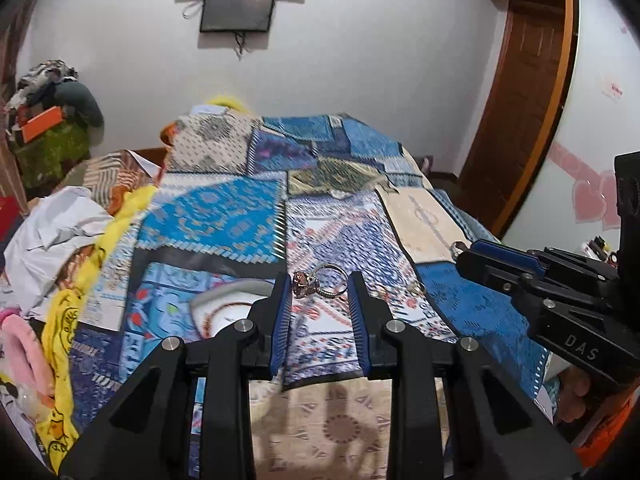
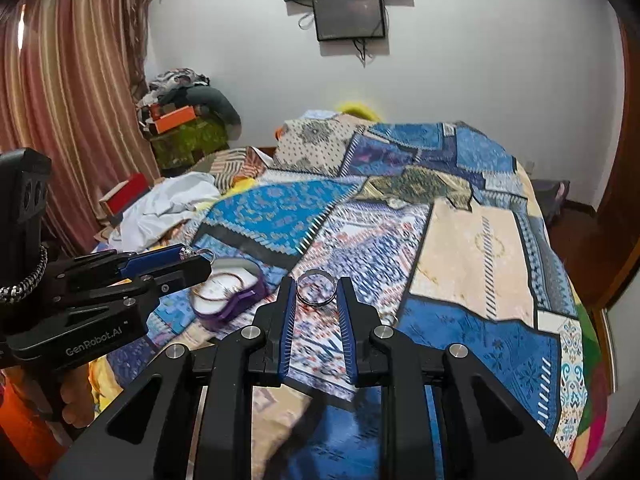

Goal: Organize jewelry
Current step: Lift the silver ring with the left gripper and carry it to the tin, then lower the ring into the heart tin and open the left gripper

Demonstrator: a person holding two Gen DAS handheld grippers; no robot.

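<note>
Left wrist view: the left gripper [image 1: 319,286] holds a ring with a large pinkish stone [image 1: 320,281] between its tips, the stone against the left pad and the band reaching to the right pad, above the patchwork bedspread [image 1: 224,208]. Below and left of the fingers a white tray [image 1: 224,308] shows partly. To the right, the right gripper [image 1: 460,254] carries something small and shiny at its tip.

Right wrist view: the right gripper [image 2: 317,289] pinches a plain silver band ring [image 2: 316,289] between its two blue pads [image 2: 289,312] — fingers narrow. Left of them sits a purple-sided jewelry tray [image 2: 236,304] with bangles [image 2: 220,282] inside — the left gripper [image 2: 196,258] hovers above it, stone ring [image 2: 196,254] at its tip.
</note>
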